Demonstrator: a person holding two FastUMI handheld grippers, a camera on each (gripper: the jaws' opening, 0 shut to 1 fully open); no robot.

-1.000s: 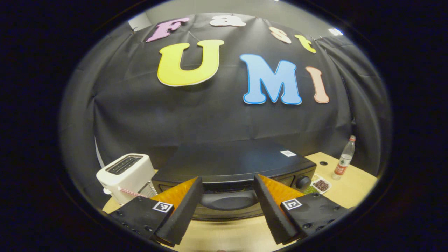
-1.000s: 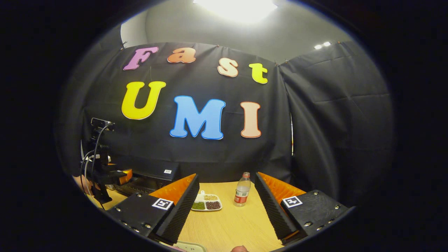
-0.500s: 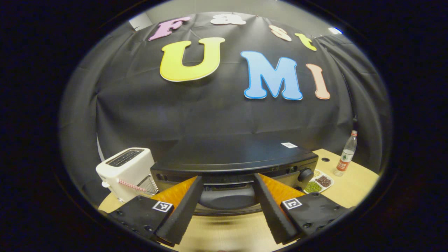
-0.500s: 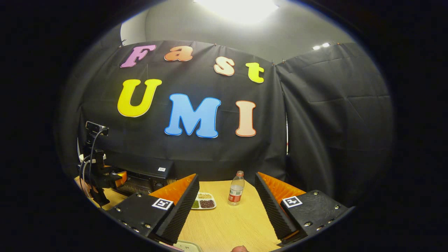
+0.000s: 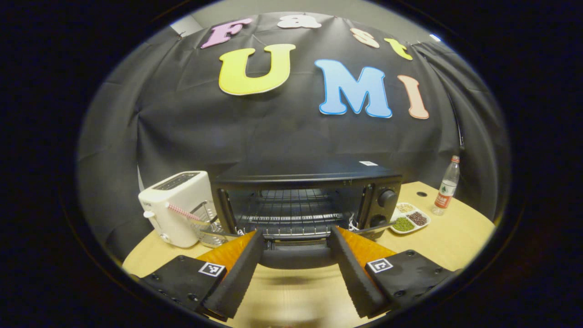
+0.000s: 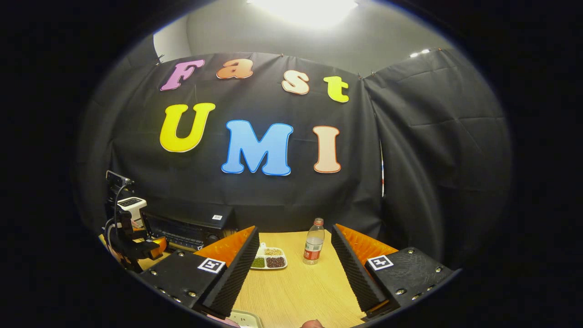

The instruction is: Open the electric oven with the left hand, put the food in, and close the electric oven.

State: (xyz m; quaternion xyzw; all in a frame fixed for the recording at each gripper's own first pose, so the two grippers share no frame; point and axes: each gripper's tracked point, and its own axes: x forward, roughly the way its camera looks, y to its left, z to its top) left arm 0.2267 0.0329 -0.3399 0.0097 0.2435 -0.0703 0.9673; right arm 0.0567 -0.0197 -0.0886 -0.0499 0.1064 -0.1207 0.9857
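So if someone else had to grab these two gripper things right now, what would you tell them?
Left gripper: open, fingers either side of the oven door's handle, not pressing on it.
Right gripper: open, holding nothing, above the table.
Things: electric oven stands beside the toaster; sectioned dish of beans and bottle sit to its right.
Done: door is down, wire rack exposed and bare.
Left: pick up the food, set it on the rack, shut the door.
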